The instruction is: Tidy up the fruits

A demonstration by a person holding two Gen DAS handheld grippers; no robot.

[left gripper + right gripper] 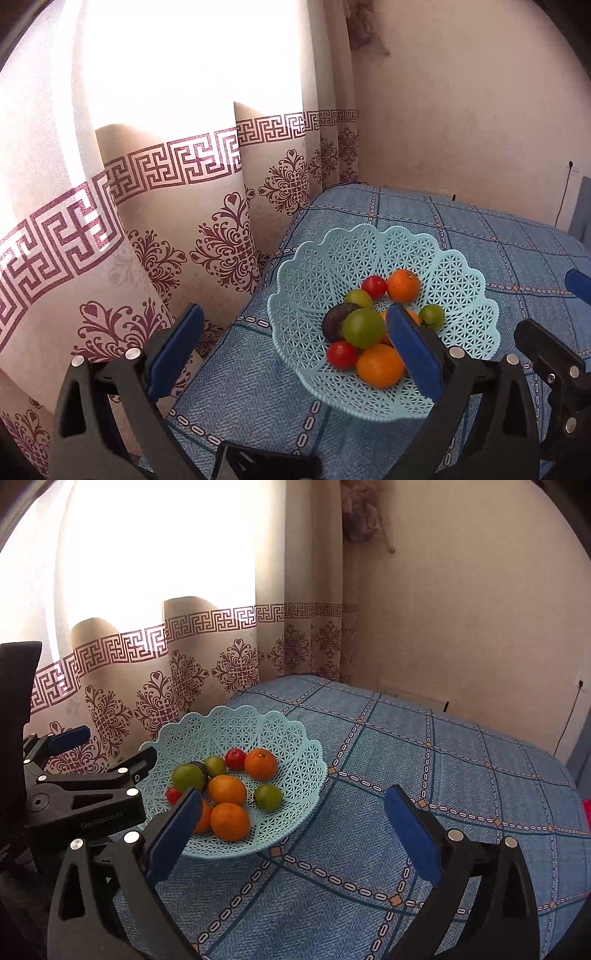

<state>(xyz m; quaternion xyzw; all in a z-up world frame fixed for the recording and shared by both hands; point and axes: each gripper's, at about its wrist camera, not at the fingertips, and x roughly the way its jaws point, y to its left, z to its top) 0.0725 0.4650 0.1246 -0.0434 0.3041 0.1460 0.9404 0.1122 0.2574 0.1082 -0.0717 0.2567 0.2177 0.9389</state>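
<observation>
Plastic basket (461,295): pale blue, holds oranges (380,365), tomatoes, on the tabletop (406,738)
Left gripper (295,347): fingers wide apart (nothing held)
Right gripper (291,823): fingers wide apart, empty

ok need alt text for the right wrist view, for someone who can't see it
A pale blue lattice basket holding oranges, green fruits and small red ones sits on a blue patterned tablecloth. The open right gripper hangs above the cloth in the foreground, the left gripper at the left edge, a patterned curtain behind.

black hand-held gripper (291,332), blue pads (413,354), silver screws
</observation>
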